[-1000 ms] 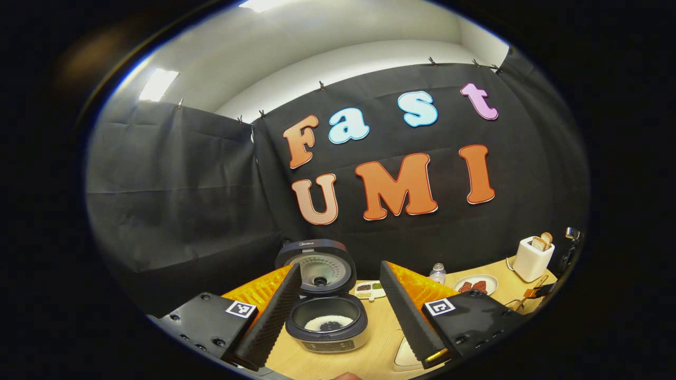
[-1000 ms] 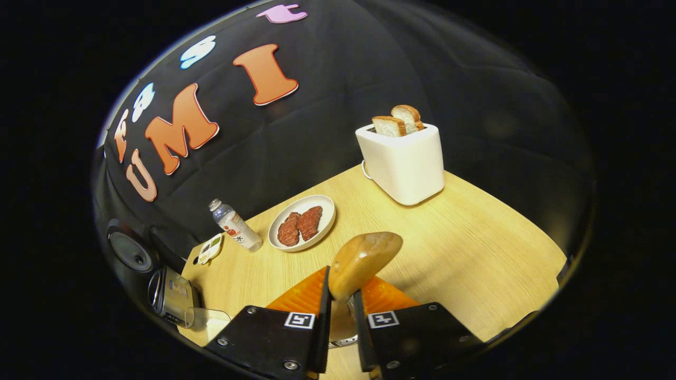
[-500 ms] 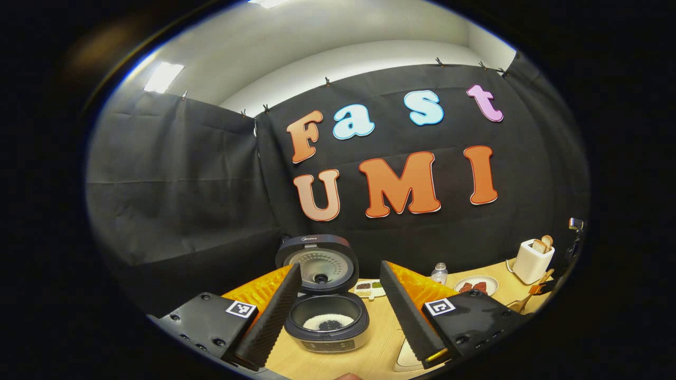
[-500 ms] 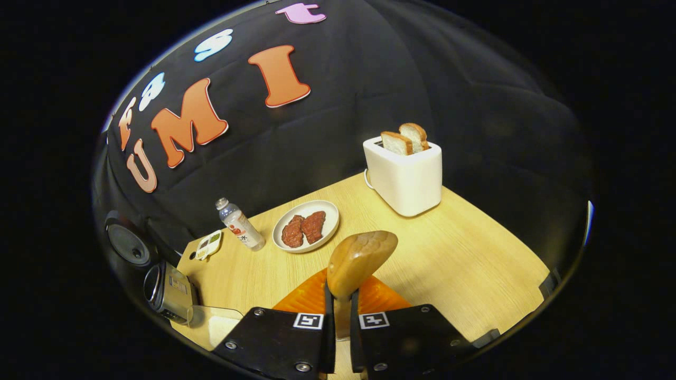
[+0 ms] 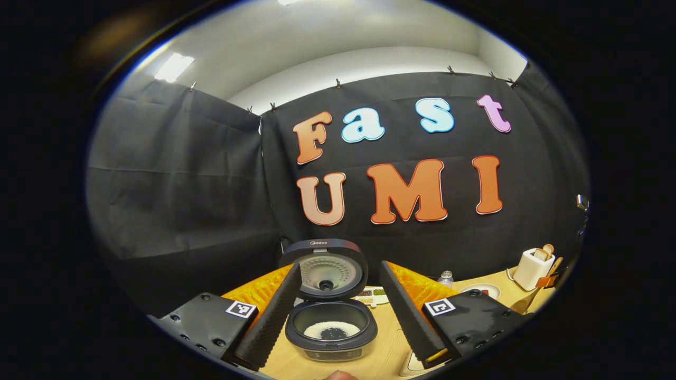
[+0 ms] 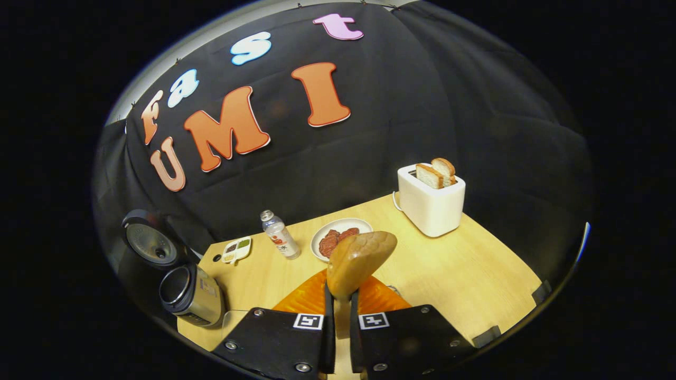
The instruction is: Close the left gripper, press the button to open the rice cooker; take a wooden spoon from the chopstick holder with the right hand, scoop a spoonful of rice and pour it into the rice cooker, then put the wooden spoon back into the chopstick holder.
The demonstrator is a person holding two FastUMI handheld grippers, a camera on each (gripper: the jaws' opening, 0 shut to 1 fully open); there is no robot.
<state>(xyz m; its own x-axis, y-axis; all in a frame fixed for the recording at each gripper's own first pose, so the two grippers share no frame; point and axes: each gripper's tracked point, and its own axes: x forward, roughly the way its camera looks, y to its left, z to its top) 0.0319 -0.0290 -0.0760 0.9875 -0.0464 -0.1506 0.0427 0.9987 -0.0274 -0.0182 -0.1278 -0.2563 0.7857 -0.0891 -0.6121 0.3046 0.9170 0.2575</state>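
Right gripper had its jaws clamped on the wooden spoon, bowl raised above the tabletop; left gripper jaws stood wide apart, holding nothing, framing the lid-up rice cooker, which had rice inside.

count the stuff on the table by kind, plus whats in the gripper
rice cooker: 1
toaster: 1
bread slices: 2
bottle: 1
plate: 1
small tray: 1
wooden spoon, held in right gripper: 1
total: 8
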